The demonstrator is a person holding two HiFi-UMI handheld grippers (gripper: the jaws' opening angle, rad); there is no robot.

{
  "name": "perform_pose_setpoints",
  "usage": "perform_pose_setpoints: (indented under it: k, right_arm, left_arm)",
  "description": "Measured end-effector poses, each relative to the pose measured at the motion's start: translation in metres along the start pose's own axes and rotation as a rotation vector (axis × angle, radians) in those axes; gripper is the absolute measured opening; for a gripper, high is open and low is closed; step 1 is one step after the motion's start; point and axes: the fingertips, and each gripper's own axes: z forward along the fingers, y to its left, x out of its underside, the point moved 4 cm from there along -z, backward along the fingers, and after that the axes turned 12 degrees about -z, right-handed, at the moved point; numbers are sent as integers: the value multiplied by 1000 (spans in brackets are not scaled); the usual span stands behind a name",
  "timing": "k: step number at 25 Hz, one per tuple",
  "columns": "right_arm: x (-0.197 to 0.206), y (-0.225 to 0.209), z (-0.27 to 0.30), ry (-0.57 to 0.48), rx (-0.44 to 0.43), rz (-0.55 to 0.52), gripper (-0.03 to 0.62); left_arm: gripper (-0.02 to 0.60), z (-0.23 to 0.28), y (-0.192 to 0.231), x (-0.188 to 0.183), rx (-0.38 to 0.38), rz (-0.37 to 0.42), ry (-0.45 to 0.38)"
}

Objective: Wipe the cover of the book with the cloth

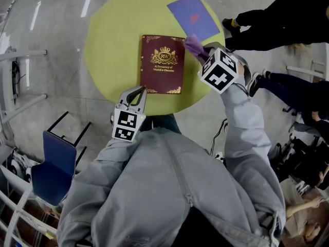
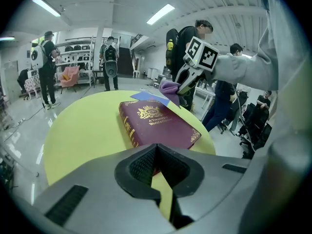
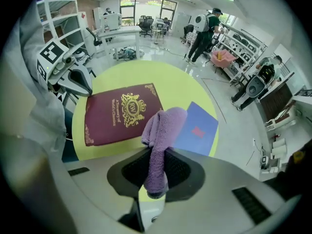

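A maroon book [image 1: 162, 64] with gold print lies flat on the round yellow-green table [image 1: 113, 40]; it also shows in both gripper views [image 2: 158, 123] [image 3: 119, 112]. My right gripper [image 1: 205, 53] [image 3: 157, 152] is shut on a purple cloth [image 3: 161, 123]. The cloth [image 1: 194, 46] hangs over the book's far right corner. I cannot tell whether it touches the cover. My left gripper [image 1: 134, 94] [image 2: 156, 147] is shut and holds nothing. It stands at the table's near edge, just short of the book's near left corner.
A blue booklet [image 1: 193, 17] lies on the table beyond the cloth, at the far right. A blue chair [image 1: 51, 169] stands to the lower left of the table. Seated people's legs [image 1: 288, 14] are close on the right. Shelves and standing people [image 2: 48, 67] are farther off.
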Motion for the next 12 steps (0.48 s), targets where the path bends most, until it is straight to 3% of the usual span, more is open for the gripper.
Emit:
perform_pose_setpoints:
  k: [12]
  right_arm:
    - [-107,22,-23,-232,-19,-117,80]
  left_arm:
    - [18,4,2,5,21,-28,19]
